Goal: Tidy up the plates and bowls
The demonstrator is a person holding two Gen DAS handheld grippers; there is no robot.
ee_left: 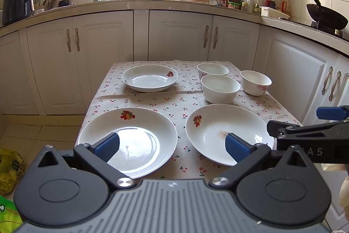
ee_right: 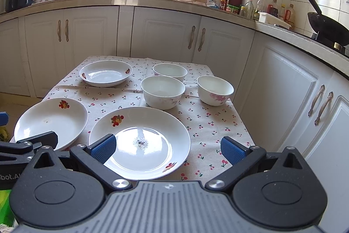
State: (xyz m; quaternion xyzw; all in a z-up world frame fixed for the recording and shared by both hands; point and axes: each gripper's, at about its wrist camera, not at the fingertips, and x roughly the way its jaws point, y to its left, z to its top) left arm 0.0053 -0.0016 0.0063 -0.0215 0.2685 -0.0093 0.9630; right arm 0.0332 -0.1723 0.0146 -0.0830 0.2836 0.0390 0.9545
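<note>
Three white plates with fruit prints lie on a small cherry-print table (ee_left: 152, 99): near left plate (ee_left: 139, 123), near right plate (ee_left: 218, 123), far left plate (ee_left: 149, 78). Three white bowls stand at the far right: (ee_left: 212, 69), (ee_left: 220, 88), (ee_left: 256, 82). My left gripper (ee_left: 172, 146) is open and empty above the near edge, between the two near plates. My right gripper (ee_right: 168, 149) is open and empty, over the near right plate (ee_right: 152, 123). The other plates (ee_right: 52, 119) (ee_right: 105, 72) and the bowls (ee_right: 162, 91) (ee_right: 214, 90) (ee_right: 170, 72) show in the right wrist view too.
White kitchen cabinets (ee_left: 181, 36) stand right behind and to the right of the table. A countertop with bottles, a cutting board and a black wok (ee_left: 327, 14) runs above them. Bags lie on the floor at the left (ee_left: 8, 167).
</note>
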